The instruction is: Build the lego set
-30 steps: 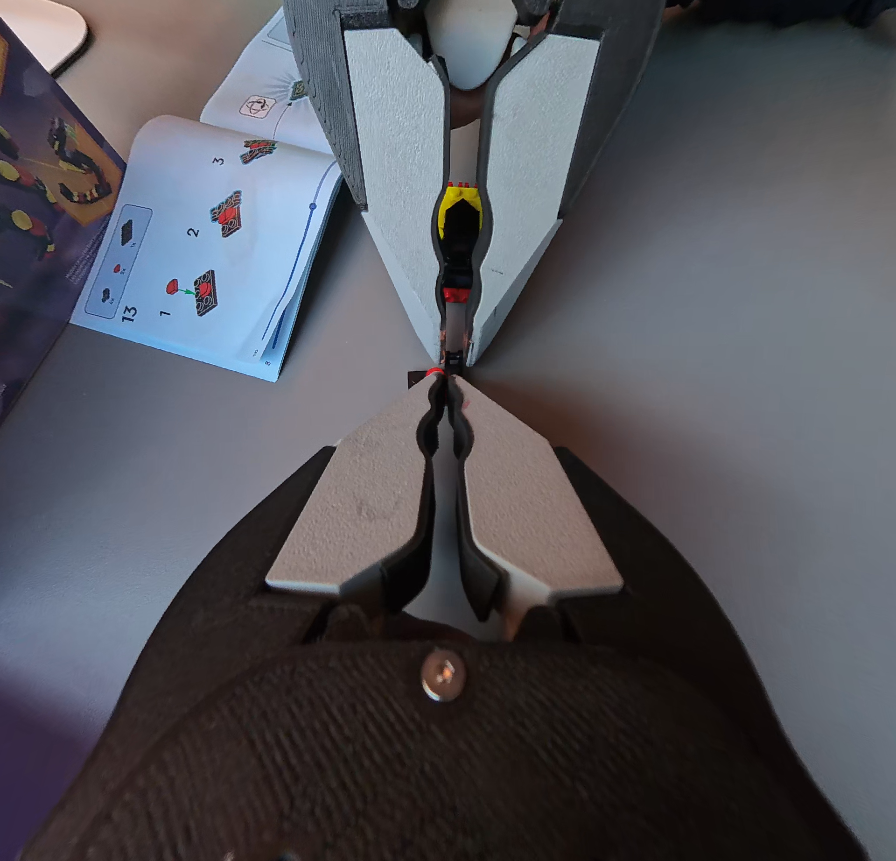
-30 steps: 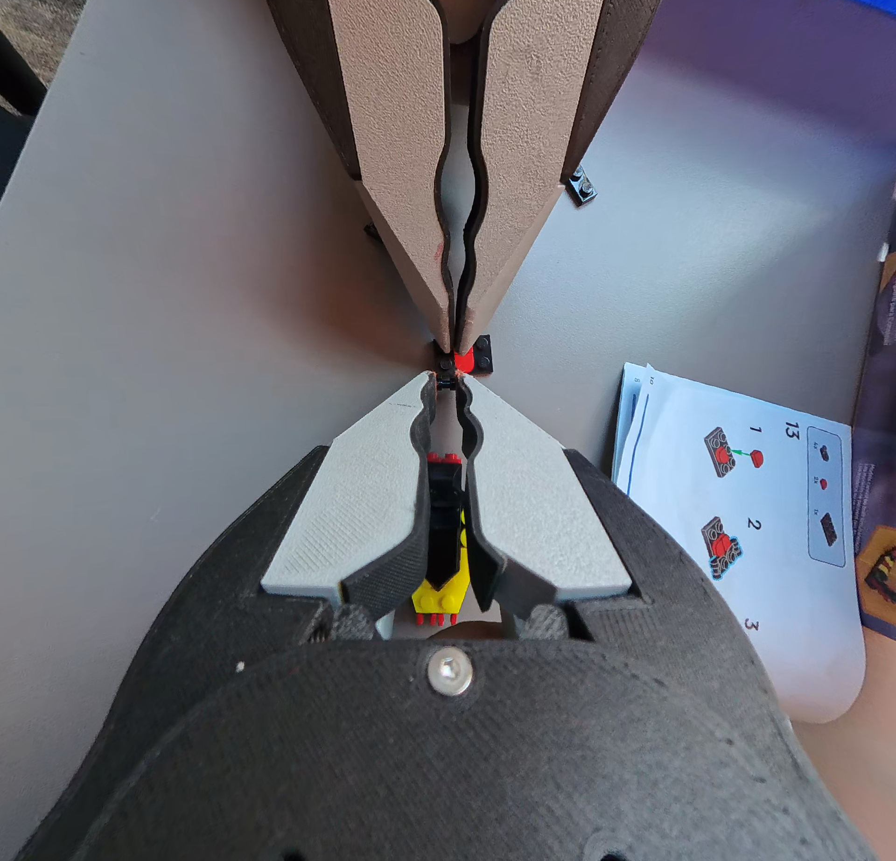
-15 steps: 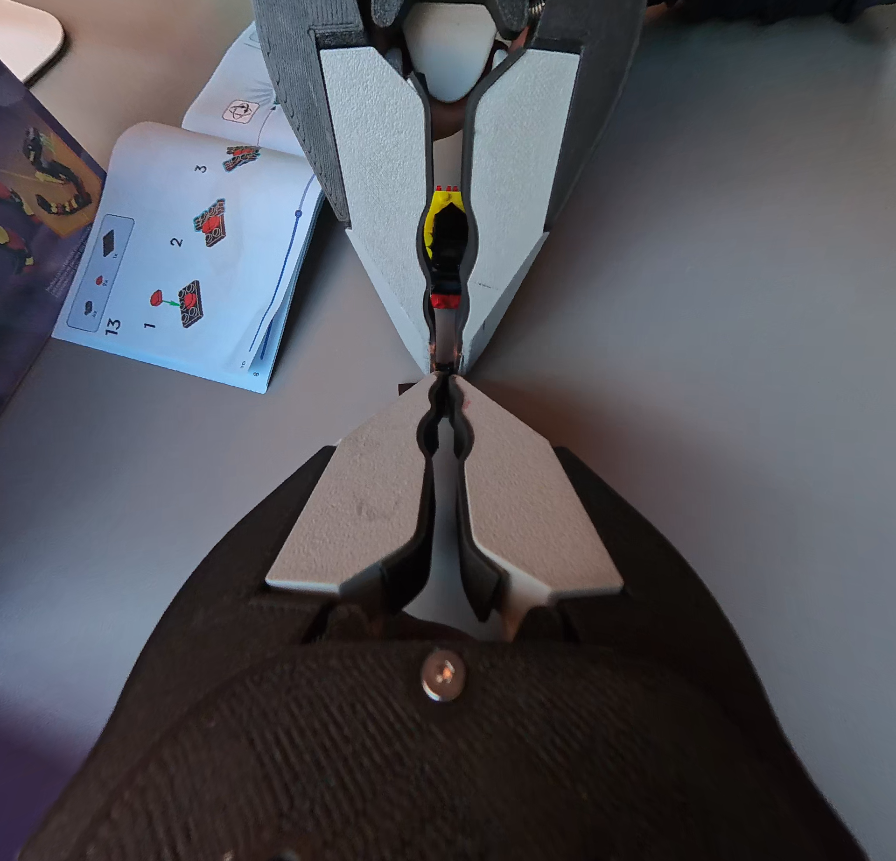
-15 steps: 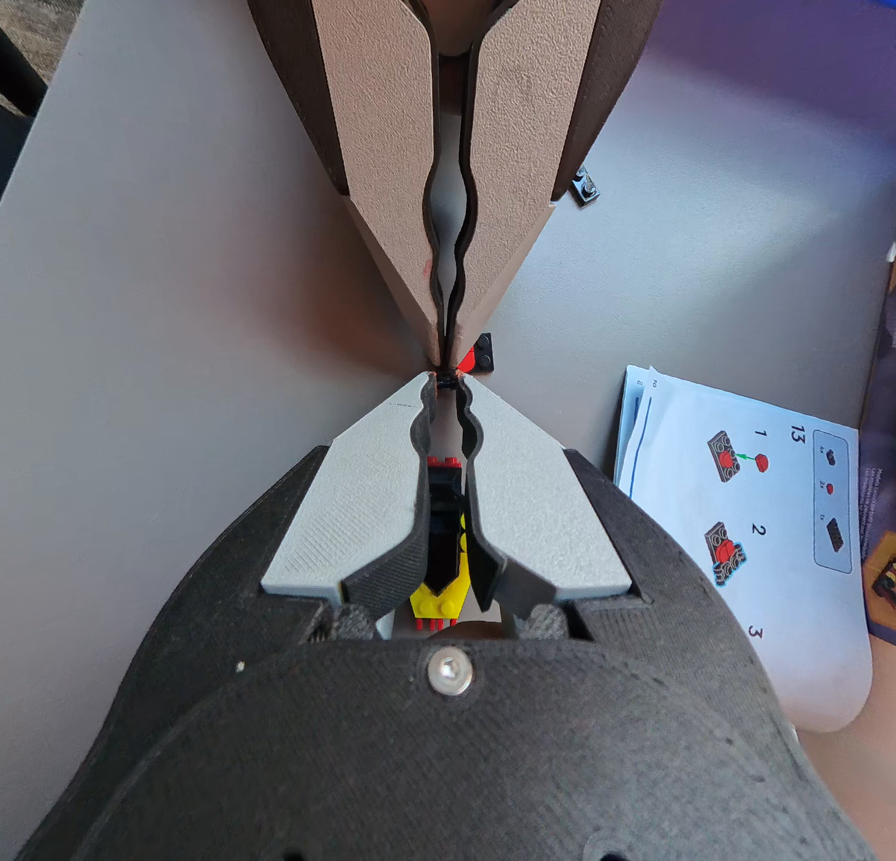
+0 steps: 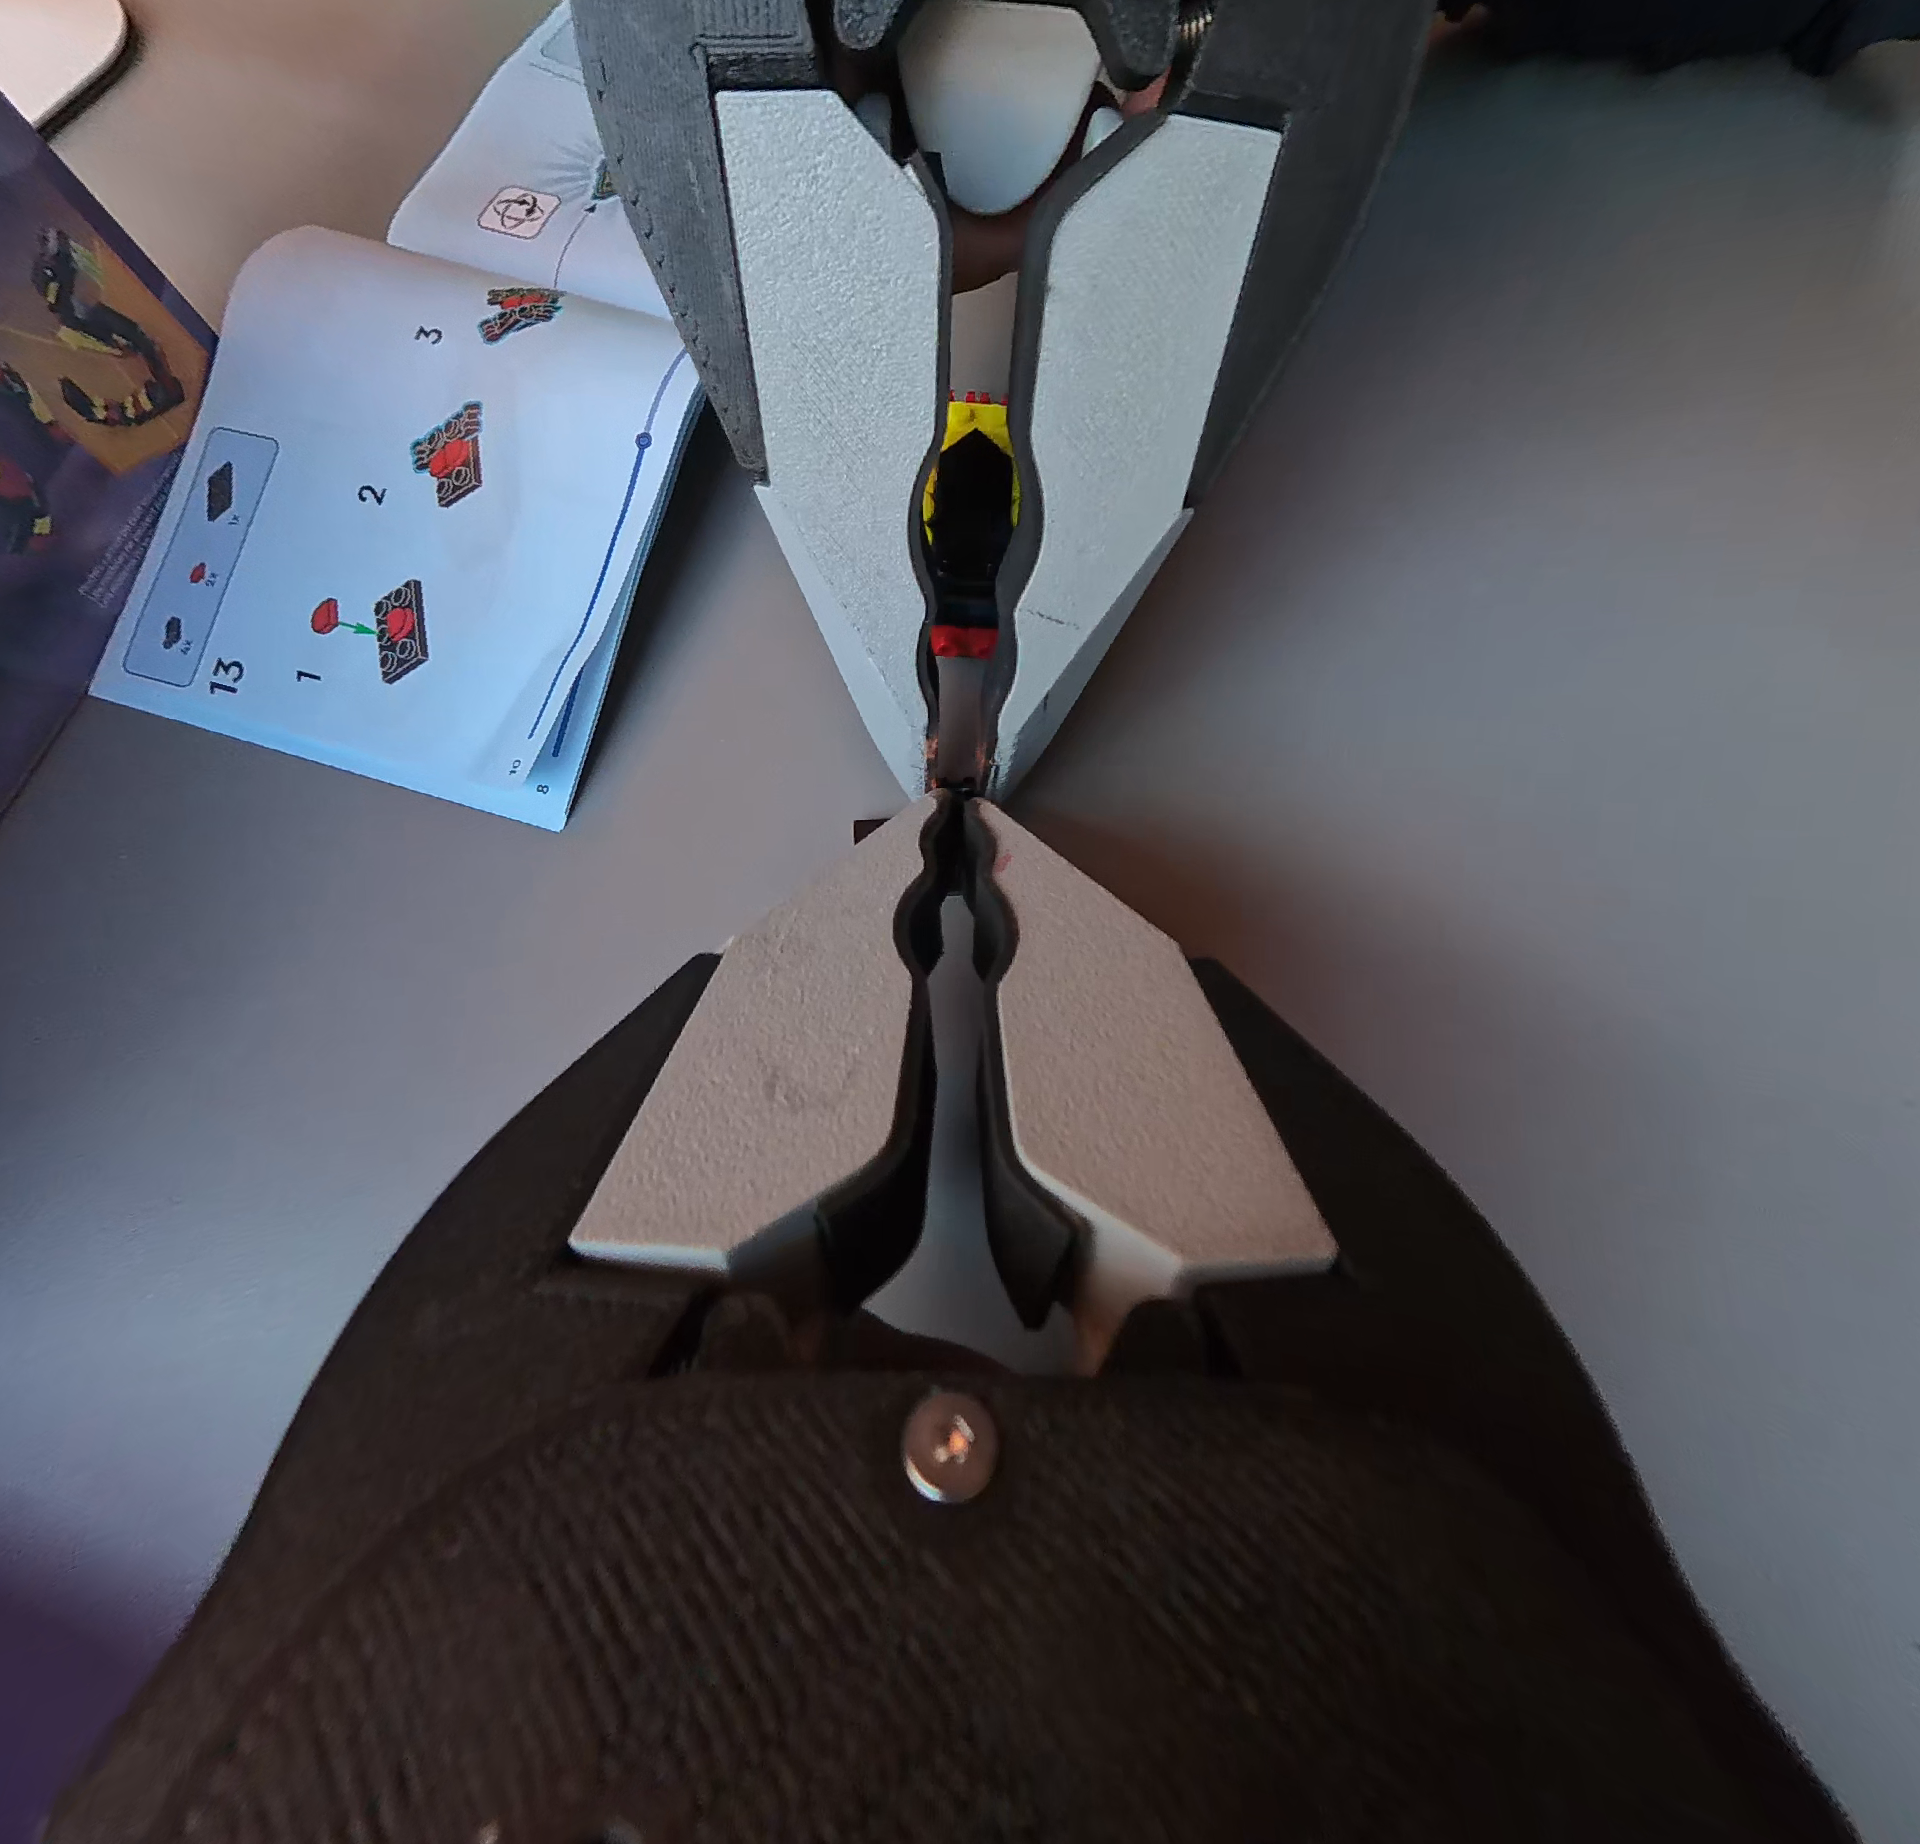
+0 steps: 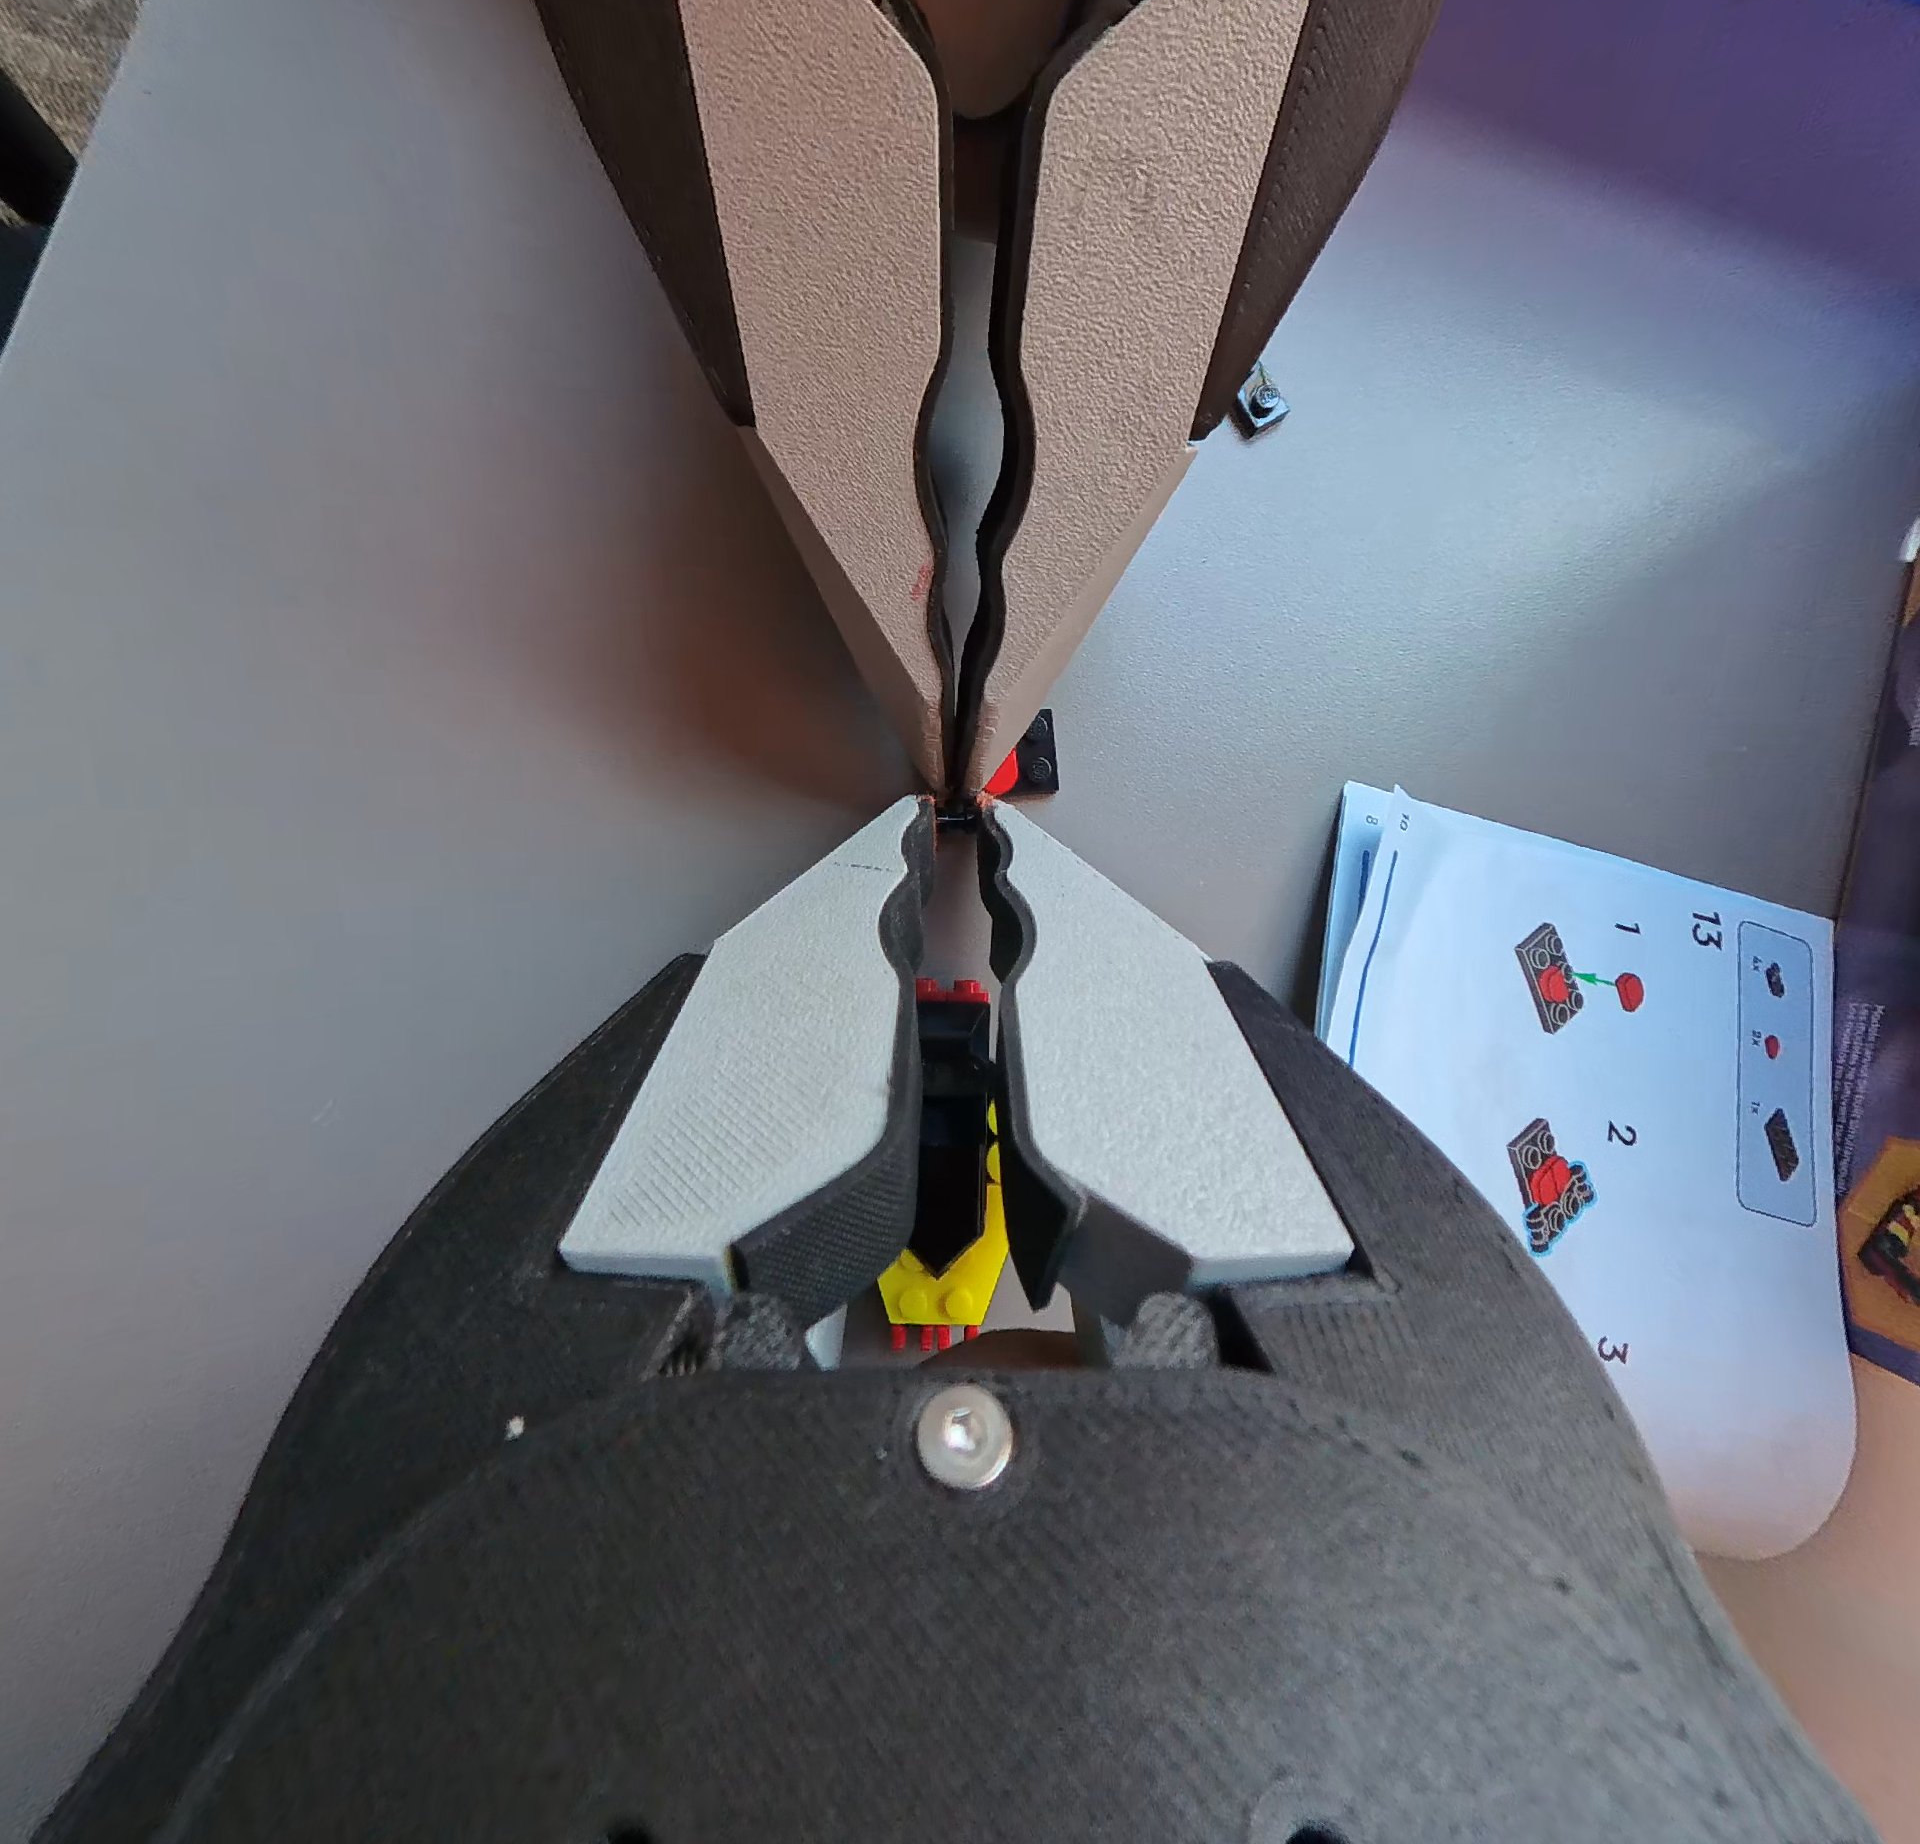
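My two grippers meet tip to tip just above the grey table (image 5: 1558,755). My right gripper (image 6: 956,820) is shut on a yellow, black and red lego assembly (image 6: 948,1150) that lies deep between its fingers; it also shows in the left wrist view (image 5: 968,506). My left gripper (image 5: 952,815) is shut, and a small black piece (image 6: 954,815) sits pinched where the tips touch. In the right wrist view the left gripper (image 6: 956,786) comes down from the top; in the left wrist view the right gripper (image 5: 961,776) does.
A black plate with a red round stud (image 6: 1029,766) lies on the table, partly hidden behind the left gripper's tips. A small dark piece (image 6: 1262,404) lies farther back. An open instruction booklet (image 5: 395,547) (image 6: 1579,1119) and a purple box (image 5: 62,423) lie to one side. Only a small space, under 4 cm, lies between the two pairs of fingers.
The two grippers have closed the small gap between their tips. The red stud on the plate is now mostly hidden behind the left gripper.
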